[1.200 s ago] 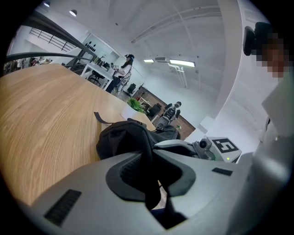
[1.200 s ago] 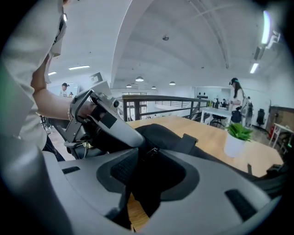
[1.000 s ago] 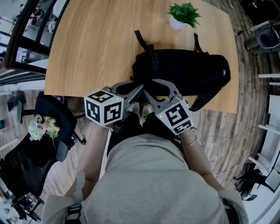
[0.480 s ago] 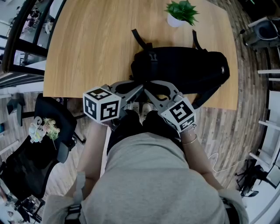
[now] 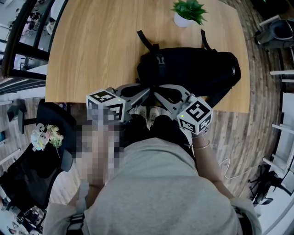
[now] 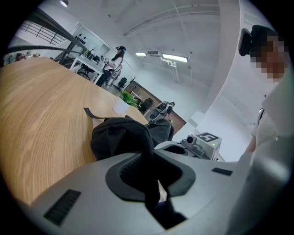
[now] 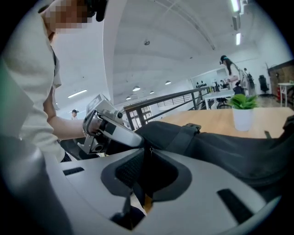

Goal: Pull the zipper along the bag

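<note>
The black backpack (image 5: 188,69) is lying slumped on its side at the near edge of the wooden table (image 5: 101,46), its straps trailing toward the potted plant (image 5: 186,11). The left gripper (image 6: 149,160) is pinching a fold of the bag's black fabric at the near end. Just beside it, the right gripper (image 7: 147,160) has just been closing its jaws and is pressing on the thin dark zipper pull (image 7: 150,151).

A black backpack (image 5: 188,69) is seen on a pale, wood-grained table (image 5: 92,41); a green plant (image 5: 189,7) is set in a white pot (image 5: 181,20); grey-brown planks are shown on the floor (image 5: 234,133)
</note>
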A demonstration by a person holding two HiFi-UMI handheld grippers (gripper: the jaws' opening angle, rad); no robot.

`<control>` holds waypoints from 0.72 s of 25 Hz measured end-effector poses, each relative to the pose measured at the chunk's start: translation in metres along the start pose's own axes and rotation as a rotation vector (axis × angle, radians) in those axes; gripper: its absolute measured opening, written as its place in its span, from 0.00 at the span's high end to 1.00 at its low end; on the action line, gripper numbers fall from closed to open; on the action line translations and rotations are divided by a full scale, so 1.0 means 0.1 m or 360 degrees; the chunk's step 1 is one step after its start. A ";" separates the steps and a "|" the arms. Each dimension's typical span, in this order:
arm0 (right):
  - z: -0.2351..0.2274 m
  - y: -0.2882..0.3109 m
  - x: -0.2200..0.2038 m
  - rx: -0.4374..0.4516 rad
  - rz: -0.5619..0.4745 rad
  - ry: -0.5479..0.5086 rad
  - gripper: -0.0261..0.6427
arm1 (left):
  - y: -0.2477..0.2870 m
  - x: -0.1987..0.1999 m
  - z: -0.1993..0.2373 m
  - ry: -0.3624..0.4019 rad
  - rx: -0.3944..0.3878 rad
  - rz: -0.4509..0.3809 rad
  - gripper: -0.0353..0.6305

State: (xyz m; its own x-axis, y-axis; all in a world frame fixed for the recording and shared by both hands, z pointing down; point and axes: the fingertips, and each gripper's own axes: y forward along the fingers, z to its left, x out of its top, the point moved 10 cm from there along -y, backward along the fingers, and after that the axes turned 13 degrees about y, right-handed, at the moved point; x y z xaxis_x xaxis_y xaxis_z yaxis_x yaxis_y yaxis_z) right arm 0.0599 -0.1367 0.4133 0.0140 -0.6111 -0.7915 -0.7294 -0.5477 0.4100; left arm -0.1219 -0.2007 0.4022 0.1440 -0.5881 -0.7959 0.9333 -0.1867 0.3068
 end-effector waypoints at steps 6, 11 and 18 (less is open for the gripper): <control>-0.11 -0.04 -0.01 0.0154 0.0038 0.0150 0.88 | 0.02 -0.01 0.00 -0.0001 -0.0031 0.0007 0.86; -0.20 -0.08 0.00 0.0194 0.0070 0.0205 0.95 | 0.00 -0.02 -0.02 0.0013 -0.0047 0.0014 0.86; -0.08 -0.10 0.04 0.0016 0.0058 0.0105 0.95 | 0.00 0.00 -0.05 0.0058 0.0007 0.0023 0.86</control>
State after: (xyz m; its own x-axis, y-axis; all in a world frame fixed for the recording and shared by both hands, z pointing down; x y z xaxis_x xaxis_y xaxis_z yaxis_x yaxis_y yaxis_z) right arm 0.0726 -0.1382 0.4091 0.0319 -0.6671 -0.7443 -0.7370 -0.5187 0.4333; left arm -0.1207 -0.1972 0.3993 0.1693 -0.5615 -0.8100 0.9296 -0.1820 0.3205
